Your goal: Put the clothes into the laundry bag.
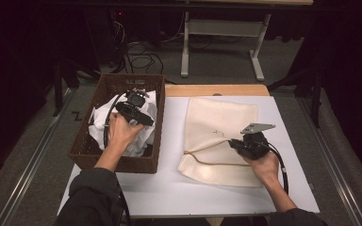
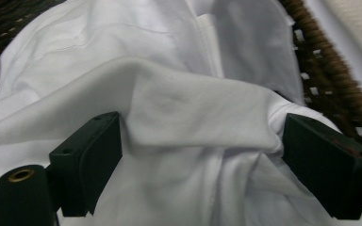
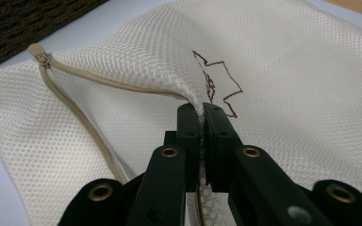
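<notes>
left tool (image 2: 200, 165): jaws wide, straddling white cloth (image 2: 169, 103) in basket (image 1: 82, 150) | right tool (image 3: 201, 110): clamped on mesh bag (image 3: 287, 70)

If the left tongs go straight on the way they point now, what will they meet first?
Most likely the white cloth in the brown basket. The left tongs stand open with a raised fold of it between the jaws; whether they already touch it is unclear.

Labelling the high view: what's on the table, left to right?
Basket with white cloth and the left claw over it → bare table strip → mesh bag → right claw pinching the bag's open edge.
</notes>
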Demonstrator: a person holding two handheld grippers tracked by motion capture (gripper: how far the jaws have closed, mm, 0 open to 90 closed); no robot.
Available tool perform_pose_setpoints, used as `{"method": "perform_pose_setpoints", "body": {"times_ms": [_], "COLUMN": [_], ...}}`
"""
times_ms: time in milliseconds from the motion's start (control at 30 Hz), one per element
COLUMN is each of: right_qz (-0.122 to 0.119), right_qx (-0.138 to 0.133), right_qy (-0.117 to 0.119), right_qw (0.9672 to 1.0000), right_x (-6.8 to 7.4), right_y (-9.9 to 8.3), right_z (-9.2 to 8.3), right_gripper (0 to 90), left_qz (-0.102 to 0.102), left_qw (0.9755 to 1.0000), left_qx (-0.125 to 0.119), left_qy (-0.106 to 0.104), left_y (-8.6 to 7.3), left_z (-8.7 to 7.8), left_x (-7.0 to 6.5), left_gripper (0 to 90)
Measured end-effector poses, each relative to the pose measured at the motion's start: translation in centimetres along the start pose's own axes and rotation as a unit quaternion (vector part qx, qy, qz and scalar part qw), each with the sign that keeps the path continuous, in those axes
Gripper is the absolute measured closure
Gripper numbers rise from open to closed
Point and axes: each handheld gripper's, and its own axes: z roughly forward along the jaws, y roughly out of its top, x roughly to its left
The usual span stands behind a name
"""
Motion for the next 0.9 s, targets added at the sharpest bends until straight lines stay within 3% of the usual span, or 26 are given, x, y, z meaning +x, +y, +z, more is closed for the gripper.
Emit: {"method": "perform_pose_setpoints", "body": {"times_ms": [100, 200, 367, 500, 800, 900], "right_qz": [0.006, 0.005, 0.004, 0.001, 0.000, -0.003], "right_qx": [0.002, 0.002, 0.004, 0.007, 0.013, 0.014], "right_qy": [-0.001, 0.000, 0.000, -0.001, -0.003, -0.003], "right_qw": [1.0000, 1.0000, 1.0000, 1.0000, 0.9999, 0.9999], "right_x": [-0.2, -0.3, -0.3, -0.3, -0.2, 0.0], "right_y": [-0.3, -0.4, -0.4, -0.4, -0.5, -0.4], "right_z": [0.0, 0.0, 0.1, 0.3, 0.4, 0.4], "right_gripper": [87.1, 87.1, 87.1, 87.1, 86.8, 86.6], "left_qz": [-0.004, -0.023, -0.055, -0.091, -0.122, -0.139], "left_qw": [0.9997, 0.9984, 0.9967, 0.9949, 0.9918, 0.9887], "left_qx": [0.006, 0.005, 0.021, 0.030, 0.034, 0.042], "left_qy": [0.022, 0.052, 0.056, 0.031, -0.014, -0.038], "left_y": [-0.2, -0.5, -1.3, -2.1, -2.9, -3.2], "left_z": [0.6, 1.2, 2.6, 3.8, 6.0, 6.6], "left_x": [0.7, 1.9, 4.1, 5.6, 6.8, 7.0], "left_gripper": [9.6, 2.0, 0.0, 0.0, 0.0, 0.0]}}
